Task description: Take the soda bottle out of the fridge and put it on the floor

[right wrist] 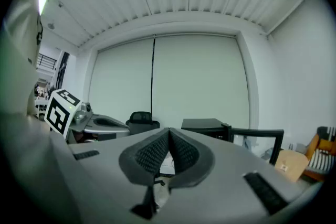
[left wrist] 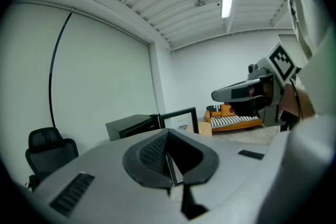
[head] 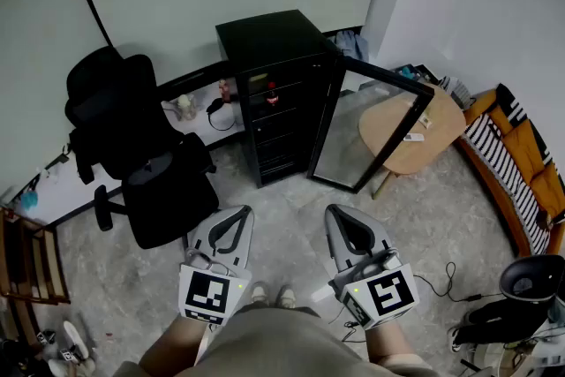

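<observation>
The black fridge (head: 275, 66) stands against the far wall with its glass door (head: 371, 124) swung open to the right. On an upper shelf inside, a small red-topped thing (head: 272, 93) shows, which looks like the soda bottle. My left gripper (head: 239, 211) and right gripper (head: 336, 210) hover side by side over the floor, well short of the fridge. Both are shut with nothing between their pads. In the left gripper view the gripper (left wrist: 168, 134) points at the fridge (left wrist: 134, 126). The right gripper (right wrist: 169, 131) faces the fridge (right wrist: 205, 124) too.
A black office chair (head: 132, 154) stands left of the fridge. A round wooden table (head: 410, 132) sits behind the open door, and an orange sofa (head: 521, 154) lines the right wall. Cables (head: 441, 282) lie on the floor at the right; a wooden rack (head: 31, 265) is at the lower left.
</observation>
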Demonstrator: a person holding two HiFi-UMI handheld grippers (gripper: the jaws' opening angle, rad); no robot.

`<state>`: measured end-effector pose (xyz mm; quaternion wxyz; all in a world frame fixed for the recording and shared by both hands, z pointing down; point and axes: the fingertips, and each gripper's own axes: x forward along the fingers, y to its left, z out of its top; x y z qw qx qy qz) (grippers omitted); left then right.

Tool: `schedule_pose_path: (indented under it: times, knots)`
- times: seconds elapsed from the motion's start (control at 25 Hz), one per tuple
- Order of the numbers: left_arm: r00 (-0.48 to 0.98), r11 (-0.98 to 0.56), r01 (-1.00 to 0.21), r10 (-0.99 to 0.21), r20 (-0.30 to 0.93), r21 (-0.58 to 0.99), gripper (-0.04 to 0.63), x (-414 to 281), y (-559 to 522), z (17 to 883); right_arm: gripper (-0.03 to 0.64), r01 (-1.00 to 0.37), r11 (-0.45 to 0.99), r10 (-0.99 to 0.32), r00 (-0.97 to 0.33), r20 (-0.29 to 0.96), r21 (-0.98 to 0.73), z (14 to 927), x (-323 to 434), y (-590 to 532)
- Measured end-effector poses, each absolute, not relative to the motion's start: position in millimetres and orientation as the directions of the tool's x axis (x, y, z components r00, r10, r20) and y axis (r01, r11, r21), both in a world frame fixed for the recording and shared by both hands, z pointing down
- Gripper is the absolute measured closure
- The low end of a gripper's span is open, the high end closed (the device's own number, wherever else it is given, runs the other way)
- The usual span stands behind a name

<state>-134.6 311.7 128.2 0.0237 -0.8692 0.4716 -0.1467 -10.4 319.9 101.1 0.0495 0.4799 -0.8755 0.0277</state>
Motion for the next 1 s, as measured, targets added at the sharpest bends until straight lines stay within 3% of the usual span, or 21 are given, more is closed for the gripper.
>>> schedule_pose_path:
  times: [0.44,1.0]
  knots:
    - [0.509,-0.554,-0.812,-0.826,0.242,-0.184,0.591,-119.8,315.3,132.6,0.620,-0.846,0.534,-0.833,-0.524,0.176,0.007,116.9,6.8,325.7]
    - [0.484,-0.529,-0.825,-0.843,0.234,-0.201,0.591,-99.5,328.8,132.4,0.621,-0.819,0.573,-0.813,-0.564,0.148,0.024,118.7,28.1,335.4]
